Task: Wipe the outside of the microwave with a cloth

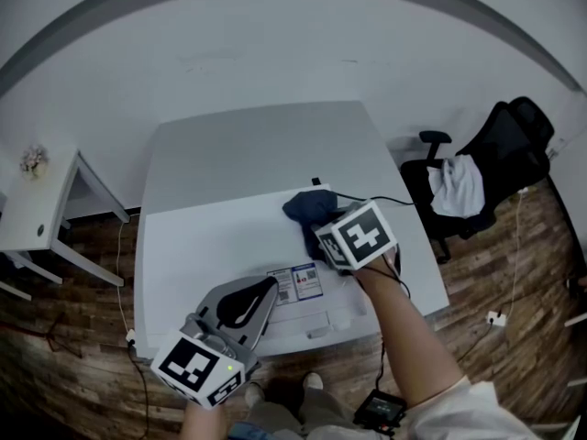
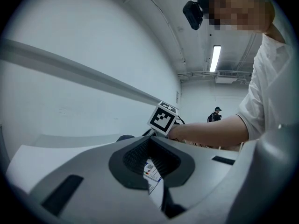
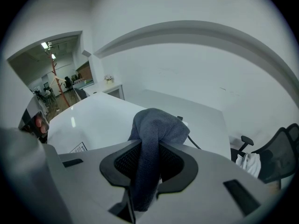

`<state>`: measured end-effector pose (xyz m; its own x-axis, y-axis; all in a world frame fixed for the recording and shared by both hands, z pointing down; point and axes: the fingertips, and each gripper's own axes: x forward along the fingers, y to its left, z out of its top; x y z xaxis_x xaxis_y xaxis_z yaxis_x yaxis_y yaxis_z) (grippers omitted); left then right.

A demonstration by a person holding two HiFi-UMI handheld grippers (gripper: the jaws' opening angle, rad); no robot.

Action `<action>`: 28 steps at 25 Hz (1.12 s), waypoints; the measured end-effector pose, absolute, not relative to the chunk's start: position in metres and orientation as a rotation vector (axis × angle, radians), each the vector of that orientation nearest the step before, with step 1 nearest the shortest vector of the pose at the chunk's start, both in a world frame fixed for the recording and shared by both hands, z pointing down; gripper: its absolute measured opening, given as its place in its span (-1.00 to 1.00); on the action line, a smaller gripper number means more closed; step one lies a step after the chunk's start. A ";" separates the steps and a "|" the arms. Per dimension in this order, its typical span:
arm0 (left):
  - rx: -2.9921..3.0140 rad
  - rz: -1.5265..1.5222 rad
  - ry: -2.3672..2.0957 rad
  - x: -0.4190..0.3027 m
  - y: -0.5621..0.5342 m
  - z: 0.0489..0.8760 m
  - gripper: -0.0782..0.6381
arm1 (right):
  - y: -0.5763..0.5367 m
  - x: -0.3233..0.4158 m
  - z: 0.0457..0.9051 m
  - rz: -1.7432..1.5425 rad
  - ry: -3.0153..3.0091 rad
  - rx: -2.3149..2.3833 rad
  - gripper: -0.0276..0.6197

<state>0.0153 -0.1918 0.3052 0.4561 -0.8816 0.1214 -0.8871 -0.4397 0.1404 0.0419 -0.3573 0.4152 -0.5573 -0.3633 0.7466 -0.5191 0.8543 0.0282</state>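
The right claw [image 1: 315, 230] clamps a soft, dark blue cloth [image 1: 307, 206], bunched on the smooth white microwave [image 1: 206, 246] top near a thin black cable [image 1: 390, 200]. The left claw [image 1: 257, 296], closed and empty, hovers beside printed stickers [image 1: 298, 282]. A black office chair [image 1: 500, 149] stands to the right.

The microwave [image 1: 220, 246] is a white box with a broad, flat top, bare but for two stickers [image 1: 298, 282] near its front edge. A dark blue-grey cloth [image 1: 310, 207] lies bunched toward the top's rear right, pinched between the jaws of the right tool [image 3: 148, 164].
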 end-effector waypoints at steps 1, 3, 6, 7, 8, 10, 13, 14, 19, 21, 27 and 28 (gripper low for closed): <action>2.522 0.048 -1.546 0.019 -0.193 0.305 -0.78 | -0.360 0.048 0.415 0.228 -2.207 0.649 -0.61; 2.524 0.054 -1.546 0.026 -0.195 0.304 -0.78 | -0.367 0.062 0.412 0.167 -2.161 0.685 -0.61; 2.521 0.061 -1.546 0.032 -0.196 0.305 -0.78 | -0.377 0.076 0.409 0.111 -2.114 0.740 -0.61; 2.521 0.060 -1.549 0.033 -0.196 0.305 -0.78 | -0.380 0.076 0.409 0.124 -2.118 0.746 -0.61; 2.521 0.058 -1.553 0.033 -0.196 0.305 -0.78 | -0.381 0.074 0.410 0.143 -2.126 0.746 -0.61; 2.517 0.055 -1.560 0.031 -0.193 0.305 -0.78 | -0.382 0.068 0.414 0.163 -2.119 0.749 -0.61; 2.501 0.046 -1.576 0.022 -0.186 0.307 -0.78 | -0.380 0.061 0.417 0.163 -2.086 0.774 -0.61; 2.494 0.042 -1.584 0.017 -0.183 0.307 -0.78 | -0.378 0.058 0.417 0.171 -2.083 0.777 -0.61; 2.468 0.012 -1.614 -0.006 -0.170 0.309 -0.78 | -0.367 0.035 0.417 0.178 -2.065 0.793 -0.61; 2.459 0.002 -1.625 -0.017 -0.163 0.310 -0.78 | -0.358 0.018 0.418 0.194 -2.082 0.781 -0.61; 2.425 -0.025 -1.663 -0.053 -0.142 0.313 -0.78 | -0.329 -0.032 0.418 0.199 -2.101 0.737 -0.61; 2.418 -0.029 -1.670 -0.059 -0.138 0.314 -0.78 | -0.325 -0.040 0.418 0.190 -2.101 0.731 -0.61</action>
<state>-0.0595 -0.1381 0.3135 0.3605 -0.9275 0.0984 -0.9235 -0.3402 0.1771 -0.0404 -0.3252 0.4183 -0.4413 -0.4303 0.7875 -0.5647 0.8152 0.1290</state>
